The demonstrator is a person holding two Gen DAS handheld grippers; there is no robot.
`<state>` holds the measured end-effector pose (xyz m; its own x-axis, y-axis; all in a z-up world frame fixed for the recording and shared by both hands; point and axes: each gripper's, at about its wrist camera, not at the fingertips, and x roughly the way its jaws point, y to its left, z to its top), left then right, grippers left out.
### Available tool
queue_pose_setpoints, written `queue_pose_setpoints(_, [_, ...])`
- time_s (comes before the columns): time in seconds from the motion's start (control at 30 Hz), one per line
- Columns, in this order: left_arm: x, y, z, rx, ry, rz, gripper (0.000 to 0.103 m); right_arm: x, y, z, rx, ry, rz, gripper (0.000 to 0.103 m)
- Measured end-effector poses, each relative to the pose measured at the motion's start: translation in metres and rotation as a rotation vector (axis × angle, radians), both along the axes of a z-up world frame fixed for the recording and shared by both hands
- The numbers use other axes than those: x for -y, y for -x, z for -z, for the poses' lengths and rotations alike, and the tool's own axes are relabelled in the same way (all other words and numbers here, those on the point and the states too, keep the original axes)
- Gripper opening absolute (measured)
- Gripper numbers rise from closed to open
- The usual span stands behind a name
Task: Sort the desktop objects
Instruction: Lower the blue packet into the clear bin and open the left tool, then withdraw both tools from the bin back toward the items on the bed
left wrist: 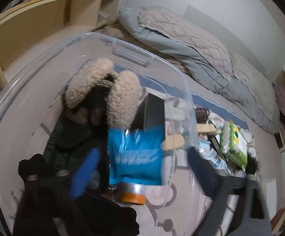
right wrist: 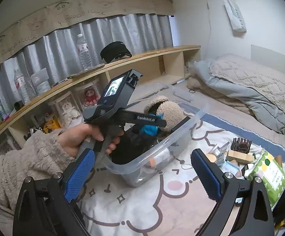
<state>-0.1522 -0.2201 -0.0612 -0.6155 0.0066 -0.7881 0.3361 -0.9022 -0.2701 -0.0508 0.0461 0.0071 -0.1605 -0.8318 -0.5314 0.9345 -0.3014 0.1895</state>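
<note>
My left tongs (left wrist: 140, 165) hang over the clear bin (left wrist: 179, 82), jaws spread wide; the blue packet (left wrist: 136, 153) lies between the pads untouched, on top of an orange-capped jar (left wrist: 133, 195). A fluffy beige hat (left wrist: 107, 90) and dark clothing fill the rest of the bin. All that detail comes only from the left view.

The right view alone gives my left hand (right wrist: 83, 139), fuzzy sleeve (right wrist: 24, 163), wrapped round the handle, the tool tipped down into the bin. It also takes in the wooden shelf (right wrist: 142, 56) with water bottles (right wrist: 84, 52) and a black cap (right wrist: 115, 51).

My right tongs (right wrist: 142, 175) are wide open, nothing between them, above the patterned blanket (right wrist: 132, 206). Unsorted things lie on the blanket right of the bin: a green wipes pack (right wrist: 268, 175), a wooden block (right wrist: 239, 156), a dark hair claw (right wrist: 240, 143).
</note>
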Motion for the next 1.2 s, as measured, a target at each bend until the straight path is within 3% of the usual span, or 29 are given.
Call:
queue_pose_setpoints(0.27, [0.003, -0.004, 0.000, -0.001, -0.029, -0.007, 0.097, -0.009, 0.001, -0.001, -0.002, 0.005, 0.003, 0.098])
queue_pose_setpoints(0.67, [-0.007, -0.012, -0.009, -0.026, 0.024, 0.021, 0.097, -0.011, 0.006, -0.003, -0.021, 0.024, 0.026, 0.098])
queue_pose_setpoints(1.2, [-0.030, -0.048, -0.047, -0.157, 0.103, 0.063, 0.097, -0.014, 0.015, -0.006, -0.103, 0.078, 0.122, 0.099])
